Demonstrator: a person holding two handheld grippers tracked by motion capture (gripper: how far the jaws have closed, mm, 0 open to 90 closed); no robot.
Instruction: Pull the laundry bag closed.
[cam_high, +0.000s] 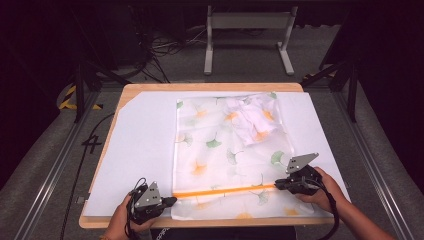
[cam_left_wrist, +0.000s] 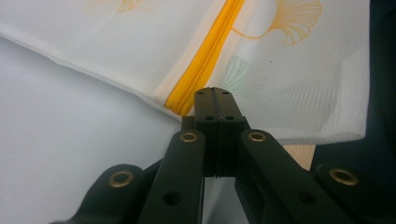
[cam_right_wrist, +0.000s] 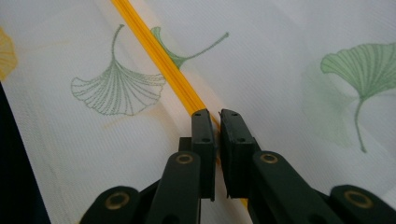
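A white mesh laundry bag printed with green and orange ginkgo leaves lies flat on the table. Its orange zipper runs across the near end. My left gripper sits at the zipper's left end; in the left gripper view its jaws are pressed together on the bag's edge beside the zipper. My right gripper is at the zipper's right end. Its jaws stand nearly together with the zipper running between them. A crumpled white garment lies inside the bag's far right part.
The bag rests on a white sheet covering a wooden table. The table's near edge is just below both hands. Metal rails flank the table, and cables and a stand lie on the floor beyond.
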